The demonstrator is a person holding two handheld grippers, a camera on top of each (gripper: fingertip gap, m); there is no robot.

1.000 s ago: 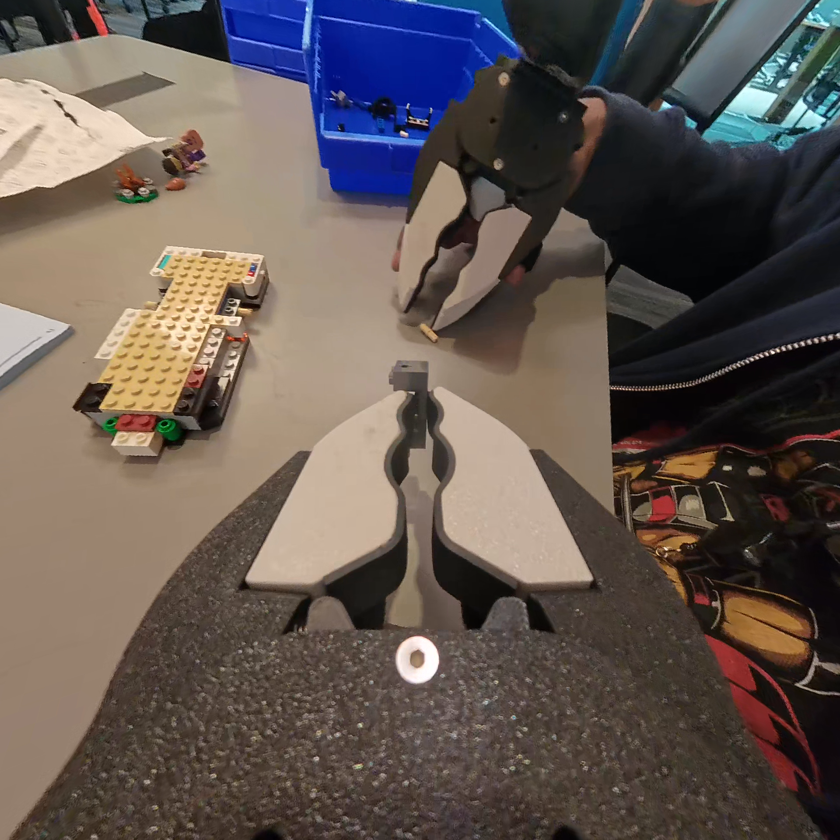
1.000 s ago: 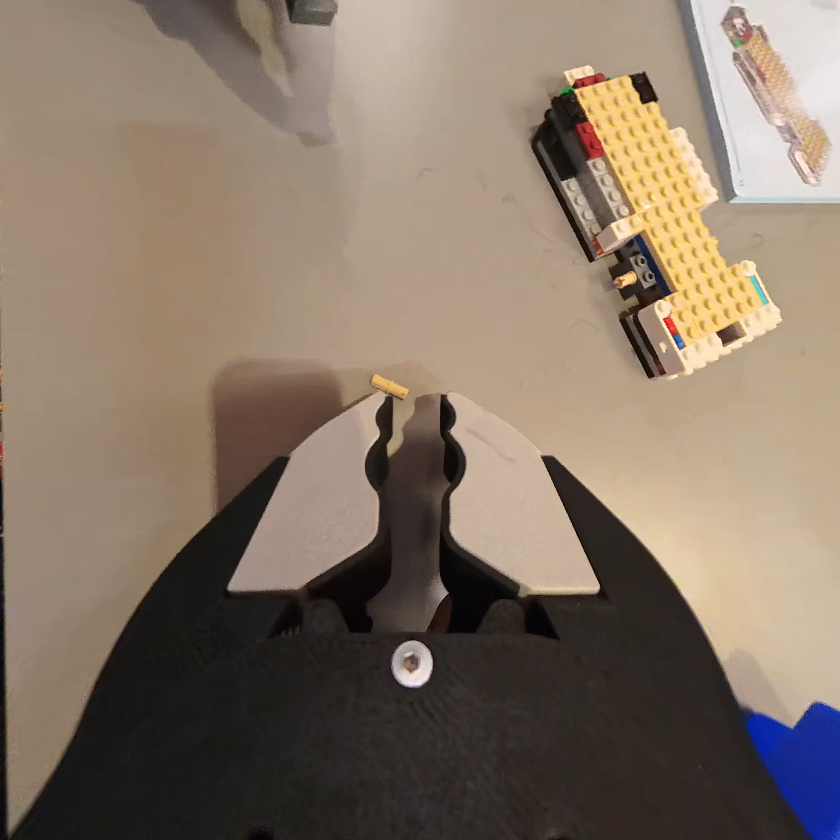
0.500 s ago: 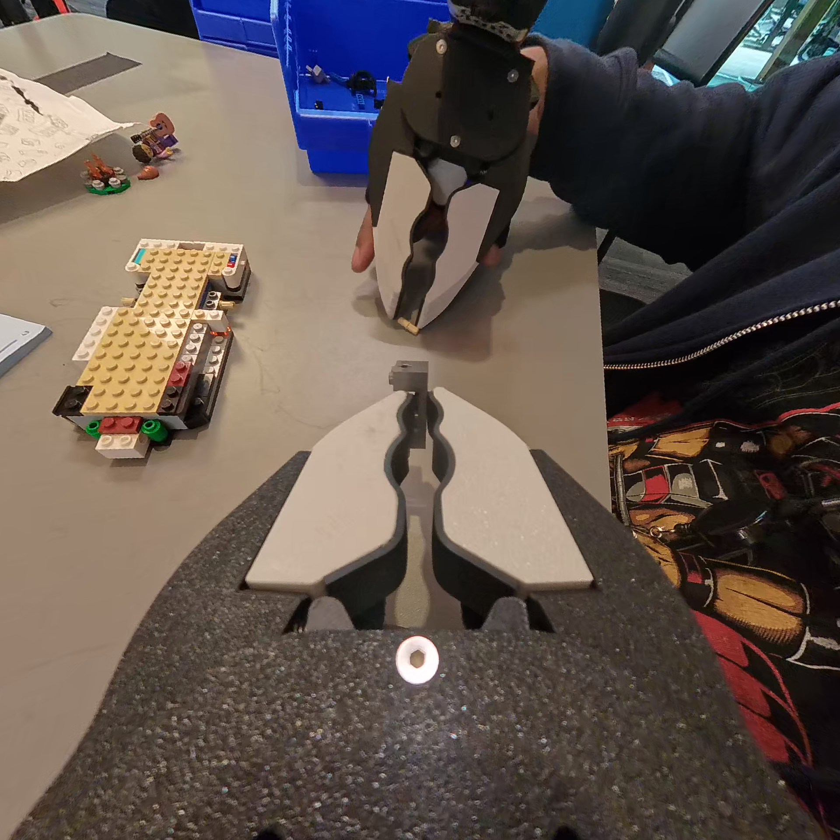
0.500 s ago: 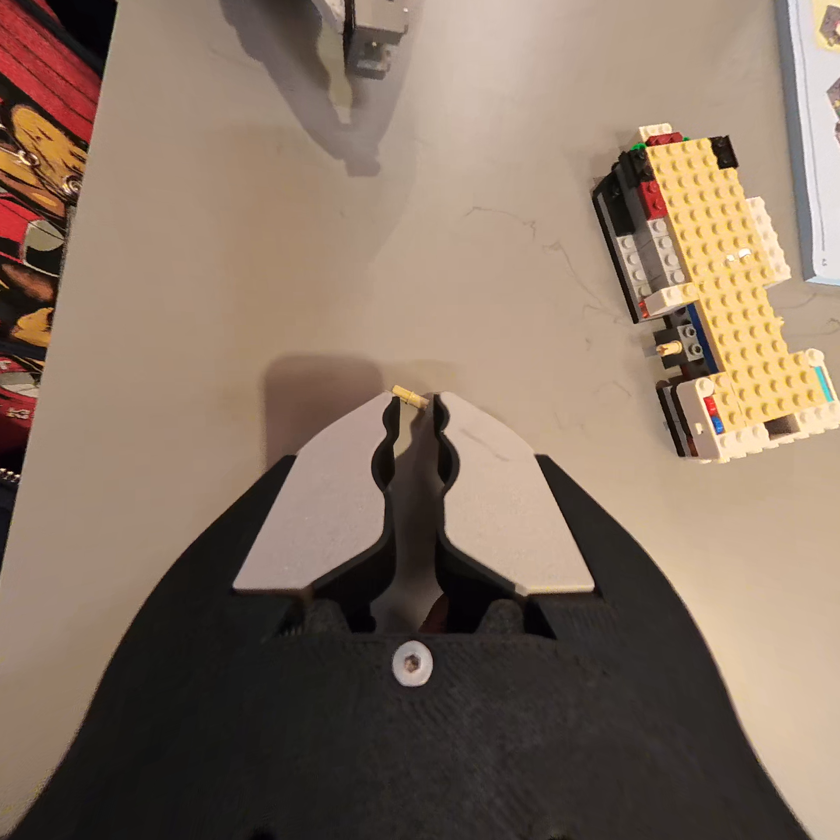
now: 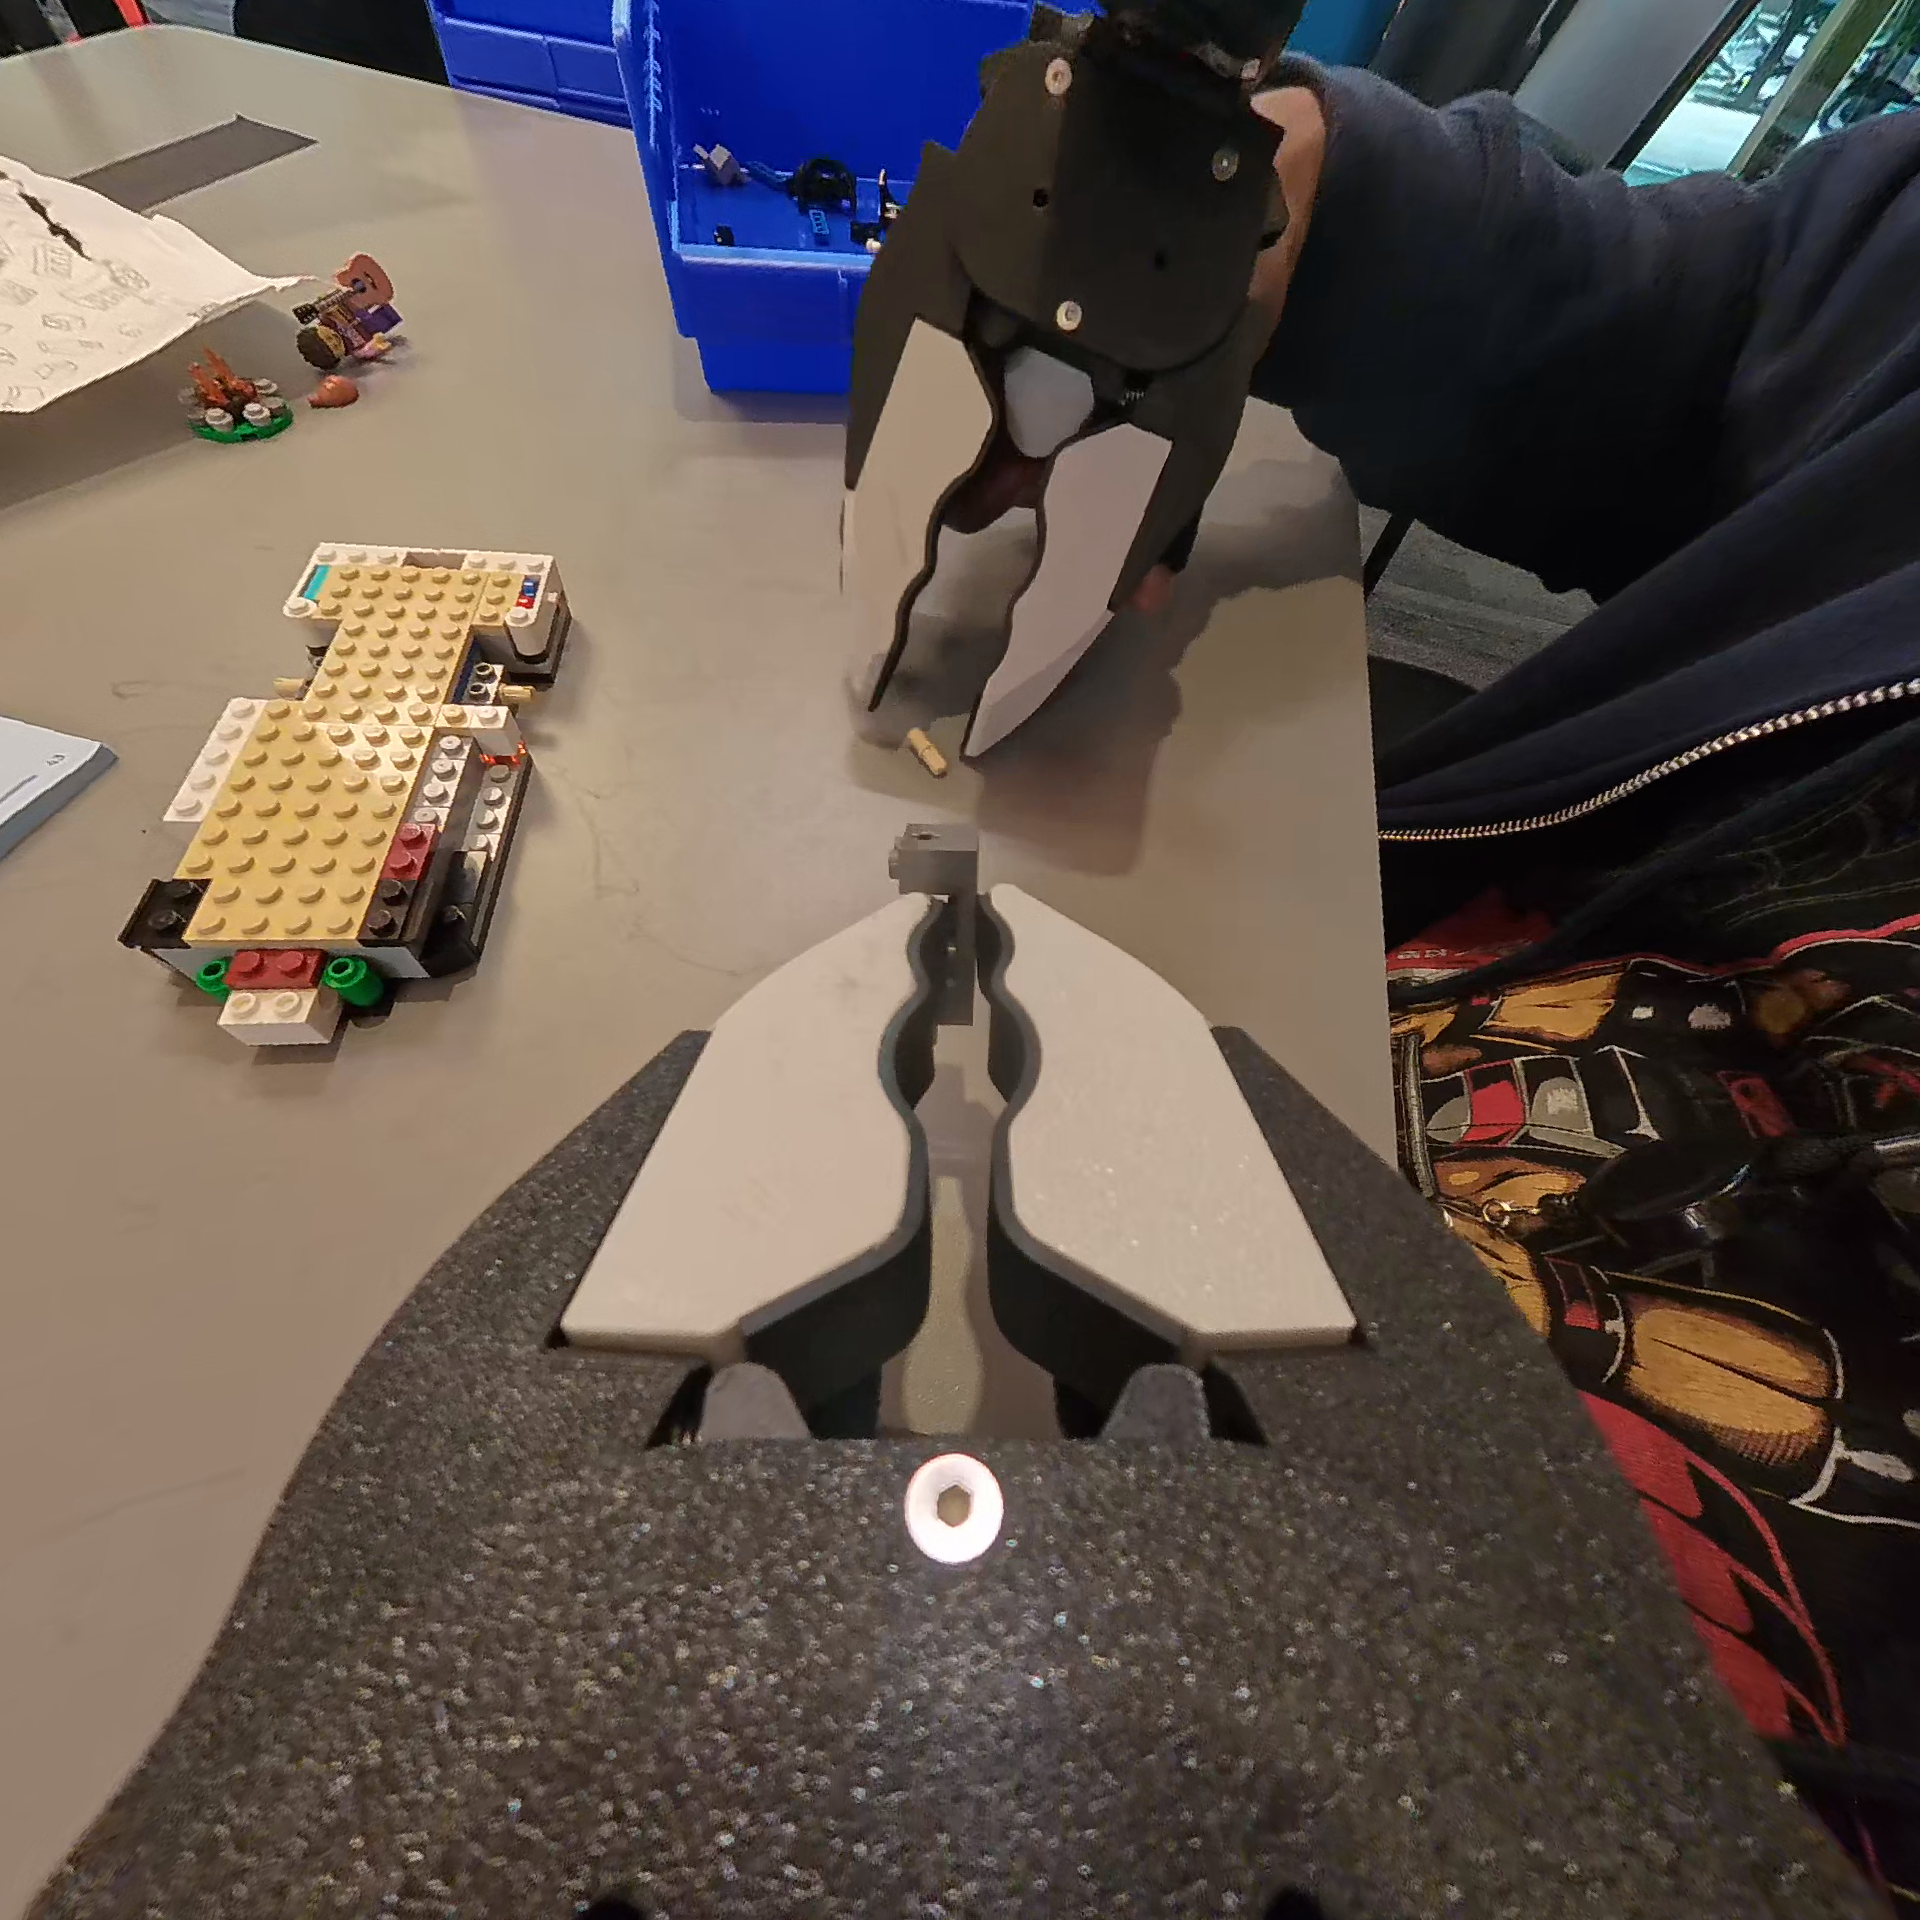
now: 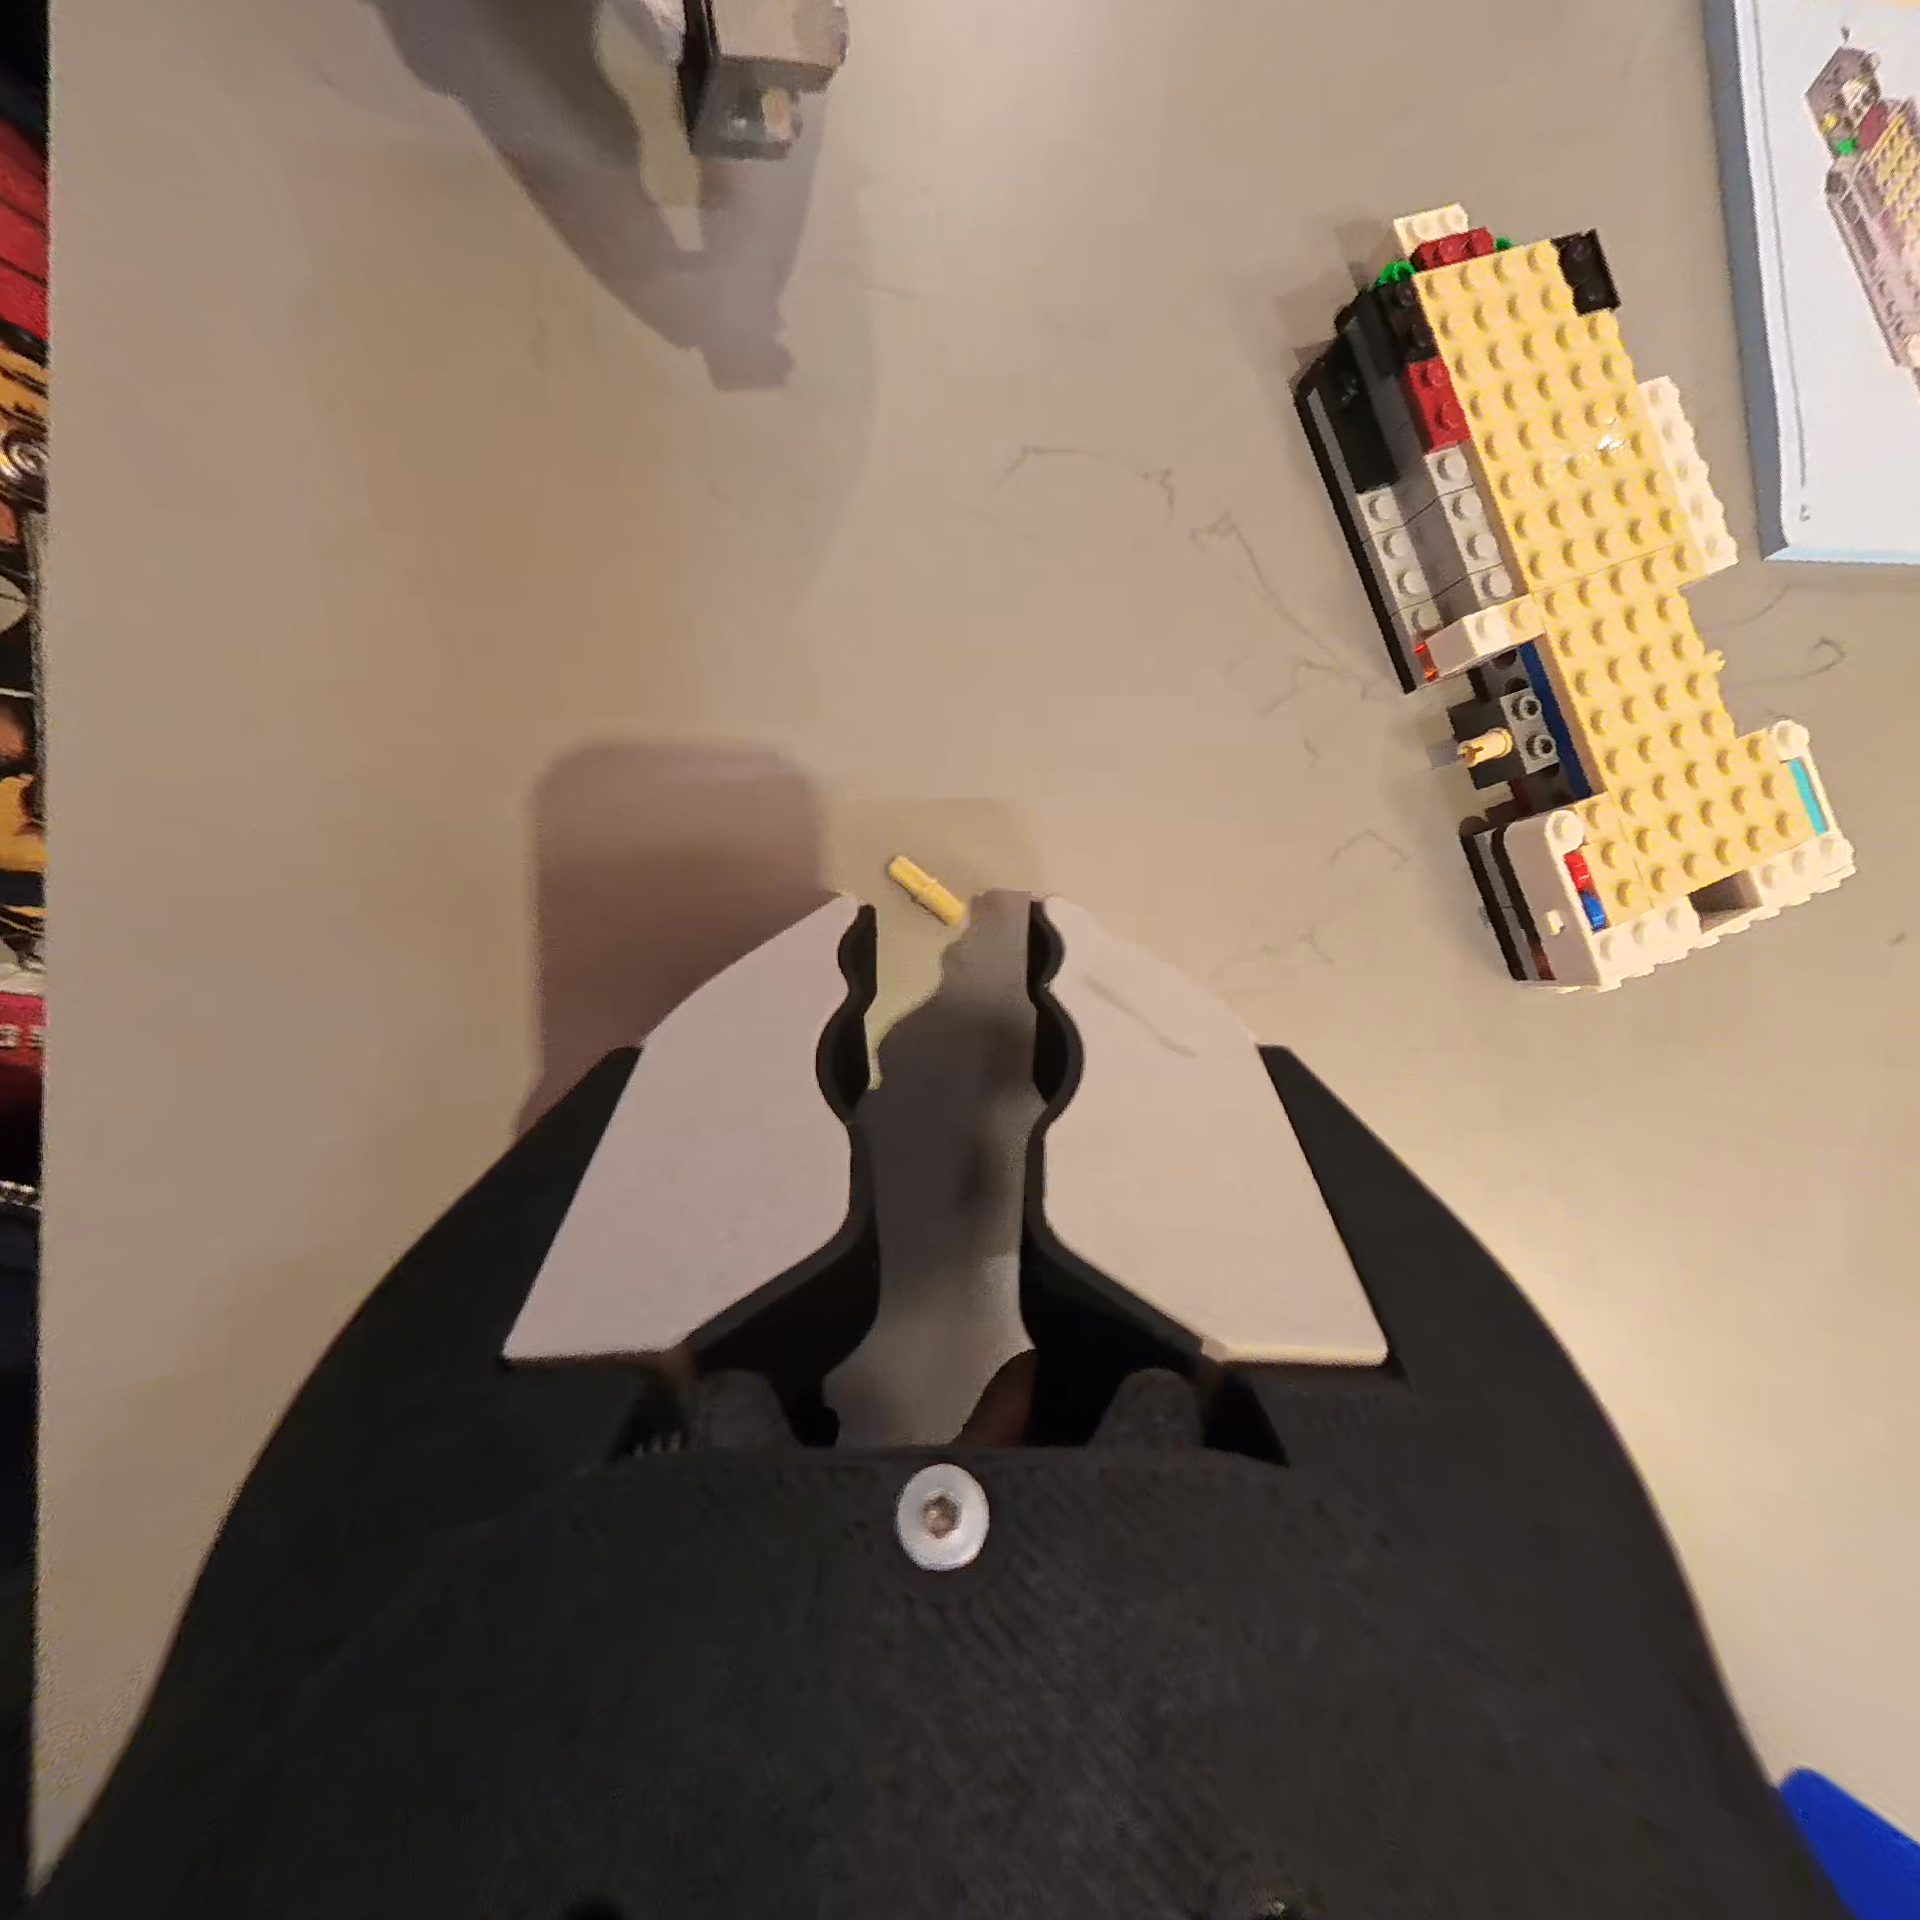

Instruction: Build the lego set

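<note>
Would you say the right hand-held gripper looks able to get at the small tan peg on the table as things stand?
Probably yes. The right hand-held gripper is open, and the tan peg lies loose on the bare table just past its fingertips, with nothing between them. The peg is small and lies at a slant, so it may slip.

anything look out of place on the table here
One tan pin lies loose on the table, just ahead of the open right tool, touching neither finger. The left tool grips a grey brick. The brick model looks intact.

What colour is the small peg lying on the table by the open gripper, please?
Tan small peg; right wrist view shows it best.
</note>
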